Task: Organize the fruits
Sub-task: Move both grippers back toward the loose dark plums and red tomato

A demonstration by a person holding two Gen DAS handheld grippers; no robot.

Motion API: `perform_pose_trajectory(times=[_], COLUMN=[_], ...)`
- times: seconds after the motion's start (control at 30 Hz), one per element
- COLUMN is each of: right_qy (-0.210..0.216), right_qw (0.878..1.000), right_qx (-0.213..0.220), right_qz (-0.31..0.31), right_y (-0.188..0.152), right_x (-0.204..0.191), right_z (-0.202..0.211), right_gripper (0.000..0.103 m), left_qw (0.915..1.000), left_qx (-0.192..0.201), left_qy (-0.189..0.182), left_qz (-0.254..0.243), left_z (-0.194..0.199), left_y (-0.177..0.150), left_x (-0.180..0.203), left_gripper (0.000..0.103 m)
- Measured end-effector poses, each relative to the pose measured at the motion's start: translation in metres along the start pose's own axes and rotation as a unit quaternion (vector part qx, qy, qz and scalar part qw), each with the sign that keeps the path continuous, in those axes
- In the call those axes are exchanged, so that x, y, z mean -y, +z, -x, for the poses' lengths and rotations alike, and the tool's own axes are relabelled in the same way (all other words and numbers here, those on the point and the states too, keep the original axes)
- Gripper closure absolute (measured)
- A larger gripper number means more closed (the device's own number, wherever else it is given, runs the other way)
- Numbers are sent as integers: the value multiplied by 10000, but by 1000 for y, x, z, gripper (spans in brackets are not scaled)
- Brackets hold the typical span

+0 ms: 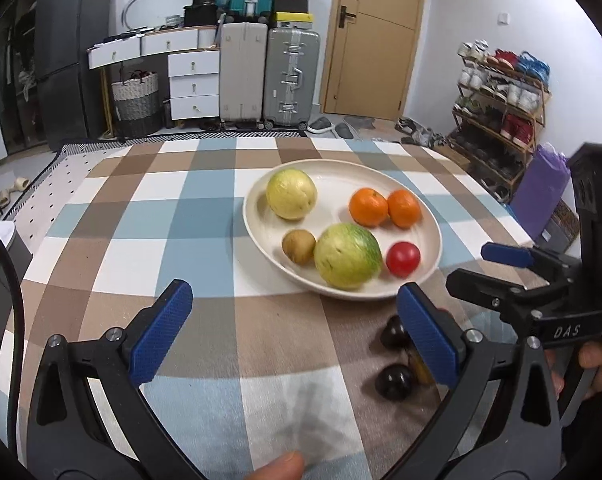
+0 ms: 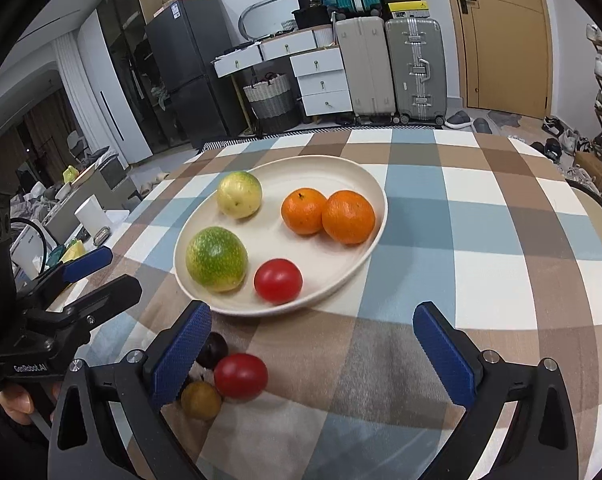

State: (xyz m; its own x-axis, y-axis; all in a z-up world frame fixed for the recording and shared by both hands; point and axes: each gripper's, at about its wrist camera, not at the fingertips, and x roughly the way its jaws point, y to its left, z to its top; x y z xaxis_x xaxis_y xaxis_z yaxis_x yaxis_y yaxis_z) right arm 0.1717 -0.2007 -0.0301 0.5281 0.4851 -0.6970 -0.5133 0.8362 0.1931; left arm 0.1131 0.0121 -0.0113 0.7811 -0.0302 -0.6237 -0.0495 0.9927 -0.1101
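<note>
Round cream plate (image 2: 365, 184) on checked cloth surface (image 2: 481, 220). On plate: two orange tangerines (image 2: 327, 214) touching, yellow-green guava (image 1: 291, 194), green-mottled guava (image 2: 216, 259), brown kiwi (image 1: 298, 246) with long axis roughly across plate, red tomato (image 2: 277, 280). Off plate, near front rim: second red tomato (image 2: 241, 376), small yellow fruit (image 2: 201, 400), dark plums (image 1: 393, 380). Left tongs (image 1: 293, 332) and right tongs (image 2: 321, 352) both spread wide, empty.

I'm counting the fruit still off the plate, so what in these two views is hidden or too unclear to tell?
- Loose fruits beside the plate: in the left wrist view the left gripper's pad covers all but two dark fruits.
- Right wrist view: the right gripper's pad partly hides the dark fruit and yellow-brown fruit; only the red fruit shows well.
- The kiwi-like fruit is hidden behind the green fruit in the right wrist view.
</note>
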Motion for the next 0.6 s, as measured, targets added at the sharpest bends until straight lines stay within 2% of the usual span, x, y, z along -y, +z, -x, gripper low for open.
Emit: perform_pose_trajectory(times=[0.2, 0.47, 0.6], right_qy=[56, 105, 100], right_qw=[9994, 9984, 9979], right_qx=[-303, -443, -505], right_qz=[168, 350, 398], right_y=[-11, -17, -19], right_x=[-2, -4, -7], right_z=[3, 5, 1], right_gripper=[0, 0, 0], left_qw=[9993, 9973, 9954], left_qx=[-249, -565, -684], left_qy=[-131, -265, -463], left_qz=[-244, -384, -492], left_z=[2, -4, -4], left_y=[-10, -13, -16], left_x=[7, 10, 15], left_gripper=[1, 1, 1])
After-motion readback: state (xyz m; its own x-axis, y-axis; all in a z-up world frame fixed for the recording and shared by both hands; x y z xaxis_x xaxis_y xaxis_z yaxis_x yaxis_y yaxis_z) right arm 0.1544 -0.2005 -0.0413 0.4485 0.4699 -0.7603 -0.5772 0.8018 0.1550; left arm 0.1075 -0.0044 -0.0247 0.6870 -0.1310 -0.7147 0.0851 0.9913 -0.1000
